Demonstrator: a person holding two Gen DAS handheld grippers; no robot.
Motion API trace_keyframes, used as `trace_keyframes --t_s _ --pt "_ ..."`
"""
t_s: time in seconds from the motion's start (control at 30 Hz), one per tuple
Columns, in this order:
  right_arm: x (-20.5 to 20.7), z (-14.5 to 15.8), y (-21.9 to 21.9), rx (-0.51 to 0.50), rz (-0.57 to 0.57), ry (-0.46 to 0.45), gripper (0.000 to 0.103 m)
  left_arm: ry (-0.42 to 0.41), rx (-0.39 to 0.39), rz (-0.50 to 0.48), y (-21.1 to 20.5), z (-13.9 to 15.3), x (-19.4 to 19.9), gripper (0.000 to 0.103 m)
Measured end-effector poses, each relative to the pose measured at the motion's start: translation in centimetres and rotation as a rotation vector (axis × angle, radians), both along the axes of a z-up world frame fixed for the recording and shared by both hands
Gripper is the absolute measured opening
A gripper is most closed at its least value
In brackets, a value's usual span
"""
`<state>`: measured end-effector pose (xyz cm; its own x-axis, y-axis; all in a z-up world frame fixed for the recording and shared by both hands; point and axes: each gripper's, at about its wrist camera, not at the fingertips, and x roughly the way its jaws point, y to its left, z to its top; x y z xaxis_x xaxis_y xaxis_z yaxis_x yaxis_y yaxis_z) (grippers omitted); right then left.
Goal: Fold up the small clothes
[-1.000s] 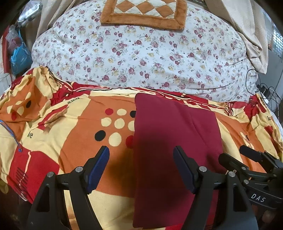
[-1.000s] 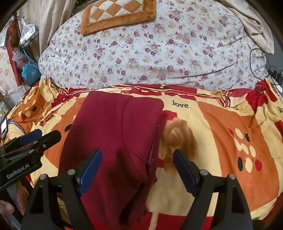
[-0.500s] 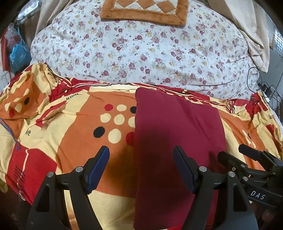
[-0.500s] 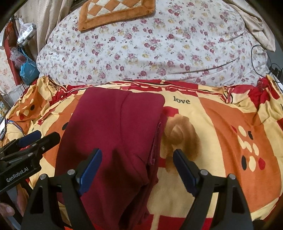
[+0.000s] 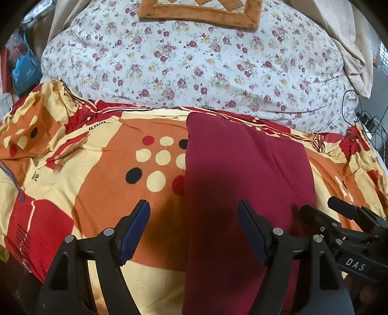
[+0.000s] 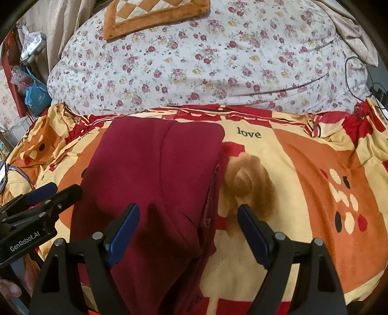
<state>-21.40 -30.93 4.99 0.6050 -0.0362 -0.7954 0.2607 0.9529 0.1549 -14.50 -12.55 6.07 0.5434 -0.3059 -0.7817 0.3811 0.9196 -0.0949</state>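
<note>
A dark red garment (image 5: 245,184) lies folded lengthwise into a long strip on the patterned bedspread (image 5: 97,174). My left gripper (image 5: 194,230) hovers open over the strip's left edge, nothing between its blue pads. In the right wrist view the same garment (image 6: 155,174) shows a seam and a loose folded edge along its right side. My right gripper (image 6: 188,230) stands open above that right edge, pads apart and empty. Each gripper appears at the edge of the other's view: the right gripper (image 5: 349,232) and the left gripper (image 6: 41,198).
A large floral quilt (image 5: 194,63) is heaped behind the bedspread, with an orange checked mat (image 5: 198,12) on top. Black cables (image 5: 363,116) lie at the far right. A blue bag (image 6: 36,97) hangs at the left. A person's fingers (image 6: 9,288) show at the lower left.
</note>
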Motion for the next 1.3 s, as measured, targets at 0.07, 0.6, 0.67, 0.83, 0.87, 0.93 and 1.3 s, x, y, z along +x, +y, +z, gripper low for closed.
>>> trace_keyframes --t_s 0.07,0.6,0.67,0.83,0.87,0.93,1.3 --pt "0.1 -0.2 -0.1 0.004 0.001 0.006 0.086 0.004 0.002 -0.002 -0.1 -0.2 0.1 0.066" --pt "0.6 -0.8 -0.2 0.015 0.001 0.018 0.086 0.015 0.01 -0.008 -0.4 -0.7 0.2 0.066" --pt "0.7 -0.9 -0.3 0.017 0.002 0.019 0.086 0.016 0.011 -0.009 -0.4 -0.7 0.2 0.066" --pt "0.7 -1.0 -0.2 0.018 0.001 0.019 0.086 0.017 0.012 -0.011 -0.5 -0.7 0.3 0.066" --pt "0.7 -1.0 -0.2 0.018 0.001 0.02 0.086 0.017 0.011 -0.011 -0.5 -0.7 0.3 0.066" --pt "0.7 -0.9 -0.2 0.017 0.0 0.019 0.086 0.017 0.011 -0.012 -0.5 -0.7 0.3 0.066" --pt "0.9 -1.1 -0.3 0.026 0.002 0.006 0.086 0.025 -0.025 -0.023 -0.3 -0.8 1.0 0.064"
